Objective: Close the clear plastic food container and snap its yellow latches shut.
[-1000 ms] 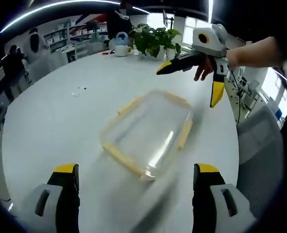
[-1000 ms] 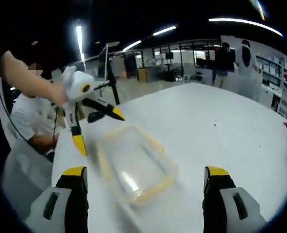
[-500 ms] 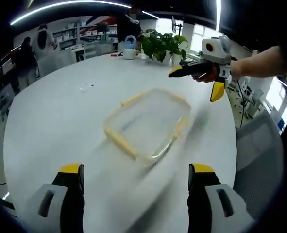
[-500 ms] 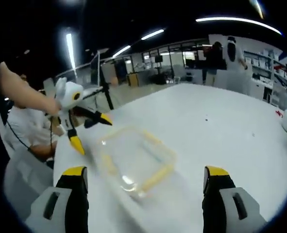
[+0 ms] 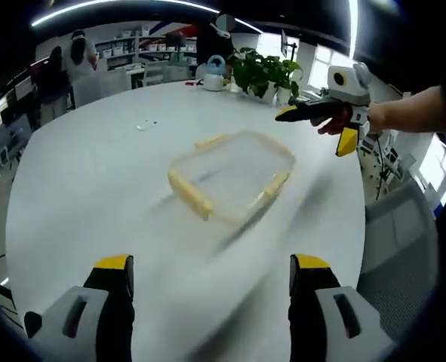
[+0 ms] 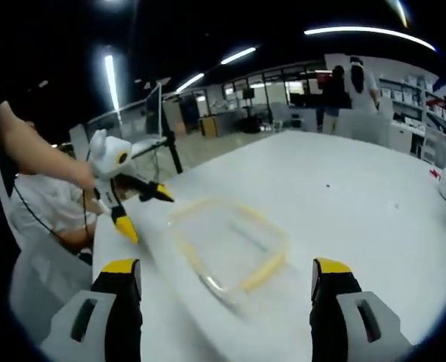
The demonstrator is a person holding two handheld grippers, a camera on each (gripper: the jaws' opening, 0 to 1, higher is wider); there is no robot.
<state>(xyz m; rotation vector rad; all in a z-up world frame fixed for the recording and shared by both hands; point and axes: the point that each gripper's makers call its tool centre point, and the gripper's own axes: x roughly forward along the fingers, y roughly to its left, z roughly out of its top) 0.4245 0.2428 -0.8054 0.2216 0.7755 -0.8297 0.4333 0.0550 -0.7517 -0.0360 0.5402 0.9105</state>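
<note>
While both tools stand with jaws spread wide and hold nothing, the clear plastic food container (image 5: 232,176) lies flat on the white table (image 5: 94,181), well ahead of them. In the left gripper view the left tool (image 5: 211,275) sits low, the container beyond it near the table's middle; the right tool (image 5: 322,124) hangs in a hand above the container's far right corner, not touching it. In the right gripper view the right tool (image 6: 226,279) faces the container (image 6: 230,243), the left tool (image 6: 139,211) just beside its left edge. Yellow latches (image 5: 189,194) line its rim. Potted plants (image 5: 264,72) stand at the table's far edge.
</note>
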